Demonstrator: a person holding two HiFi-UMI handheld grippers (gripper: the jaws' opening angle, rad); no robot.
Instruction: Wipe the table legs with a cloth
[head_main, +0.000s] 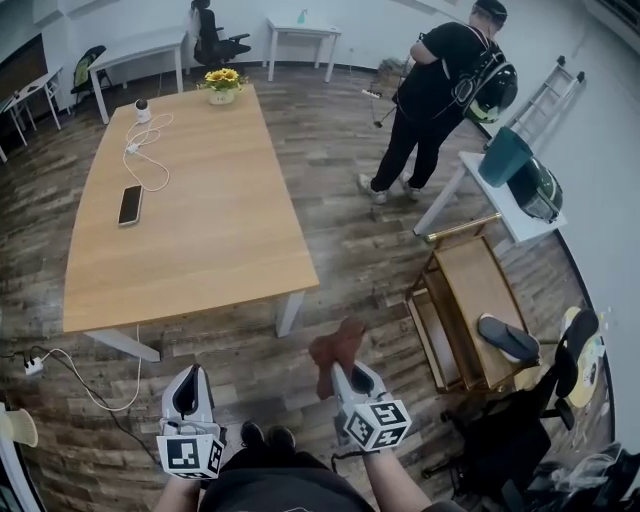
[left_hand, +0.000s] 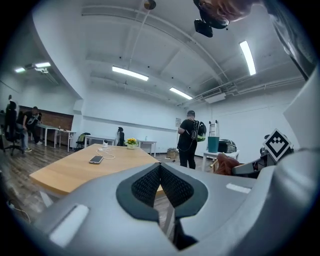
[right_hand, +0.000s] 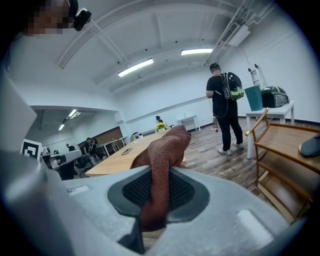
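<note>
Cloth (head_main: 338, 350) pinched in right claw (head_main: 345, 385); left claw (head_main: 188, 392) closed, empty. Seemingly approach step; next, reach worktop leg (head_main: 289, 312).

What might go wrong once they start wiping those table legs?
The cloth is pinched only by a narrow fold in the right gripper, so rubbing the table leg might tug it loose. The white cable trailing on the floor near the other leg could snag a foot.

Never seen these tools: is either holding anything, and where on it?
The right gripper pinches a reddish-brown cloth partway along, most bunched beyond the jaws. The left gripper holds nothing.
</note>
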